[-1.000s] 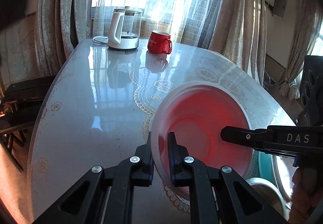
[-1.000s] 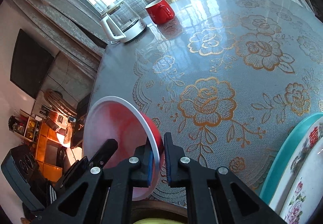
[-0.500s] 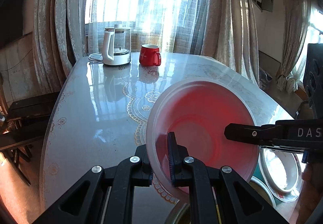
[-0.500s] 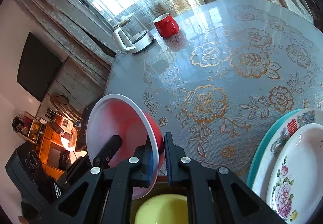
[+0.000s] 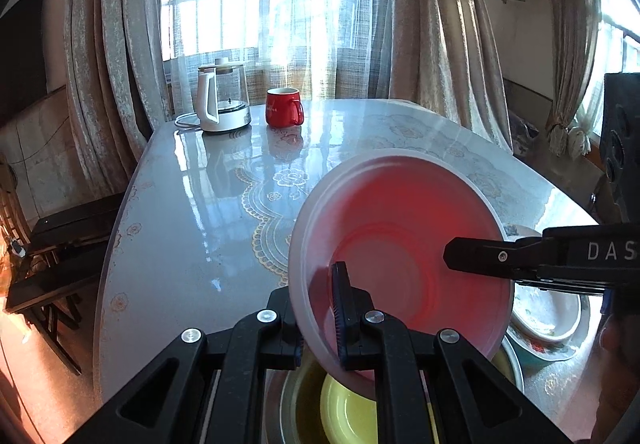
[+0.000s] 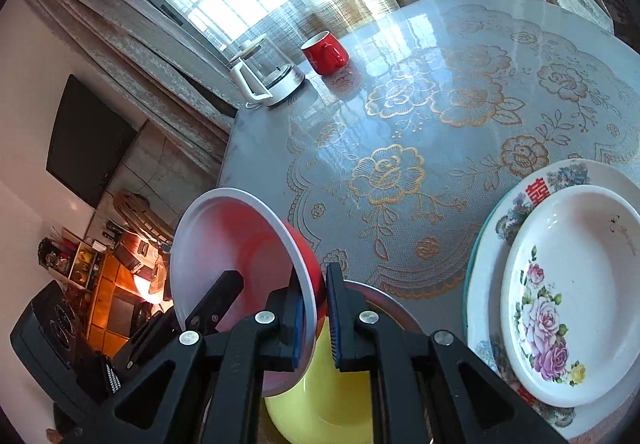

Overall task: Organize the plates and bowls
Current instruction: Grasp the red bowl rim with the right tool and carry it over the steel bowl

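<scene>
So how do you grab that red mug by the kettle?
Pinch its wall at the rim, one finger inside, coming straight down: the red mug stands upright with its mouth open. Come on the side away from its handle, which points right in the left wrist view.

Table [image 5: 180, 244]: kettle [image 5: 222, 100], mug [image 5: 283, 107], plates [image 6: 560, 284].

The bowl [image 5: 404, 256] is red outside, pinkish white within. Below it sits a yellow bowl [image 6: 332, 400]. The bench [image 6: 440, 124] is glossy grey with gold lace roses. A white plate [image 6: 576, 296] bears pink and purple roses. The mug [image 5: 283, 107] is red, the kettle [image 5: 222, 100] white and clear.
</scene>
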A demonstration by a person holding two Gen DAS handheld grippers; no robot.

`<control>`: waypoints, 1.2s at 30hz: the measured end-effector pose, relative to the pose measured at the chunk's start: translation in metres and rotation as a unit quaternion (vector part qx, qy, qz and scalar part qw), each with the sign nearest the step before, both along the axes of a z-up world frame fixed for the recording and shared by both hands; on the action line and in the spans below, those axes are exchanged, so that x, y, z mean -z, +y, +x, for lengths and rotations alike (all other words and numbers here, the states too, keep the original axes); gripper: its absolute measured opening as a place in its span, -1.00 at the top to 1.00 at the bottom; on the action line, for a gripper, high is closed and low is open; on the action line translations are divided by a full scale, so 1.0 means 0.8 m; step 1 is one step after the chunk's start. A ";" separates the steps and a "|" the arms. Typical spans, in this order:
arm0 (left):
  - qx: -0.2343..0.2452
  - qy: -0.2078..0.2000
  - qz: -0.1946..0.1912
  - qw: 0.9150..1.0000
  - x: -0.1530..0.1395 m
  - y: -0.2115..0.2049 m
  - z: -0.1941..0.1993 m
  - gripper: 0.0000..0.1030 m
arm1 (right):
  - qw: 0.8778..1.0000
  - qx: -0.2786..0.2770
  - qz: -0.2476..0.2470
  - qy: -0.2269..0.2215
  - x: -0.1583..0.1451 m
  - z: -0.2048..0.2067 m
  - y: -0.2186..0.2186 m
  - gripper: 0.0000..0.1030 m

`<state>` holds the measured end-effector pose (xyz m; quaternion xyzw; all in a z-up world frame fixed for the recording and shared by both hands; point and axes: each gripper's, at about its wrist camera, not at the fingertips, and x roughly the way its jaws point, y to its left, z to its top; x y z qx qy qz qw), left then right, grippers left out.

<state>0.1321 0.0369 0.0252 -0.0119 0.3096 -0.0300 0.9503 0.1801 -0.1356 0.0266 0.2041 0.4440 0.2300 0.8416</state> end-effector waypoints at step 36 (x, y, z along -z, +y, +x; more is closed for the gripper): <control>0.014 0.078 0.018 0.997 0.050 -0.032 -0.048 0.76 | 0.999 0.001 0.000 0.052 0.054 -0.048 -0.028 0.76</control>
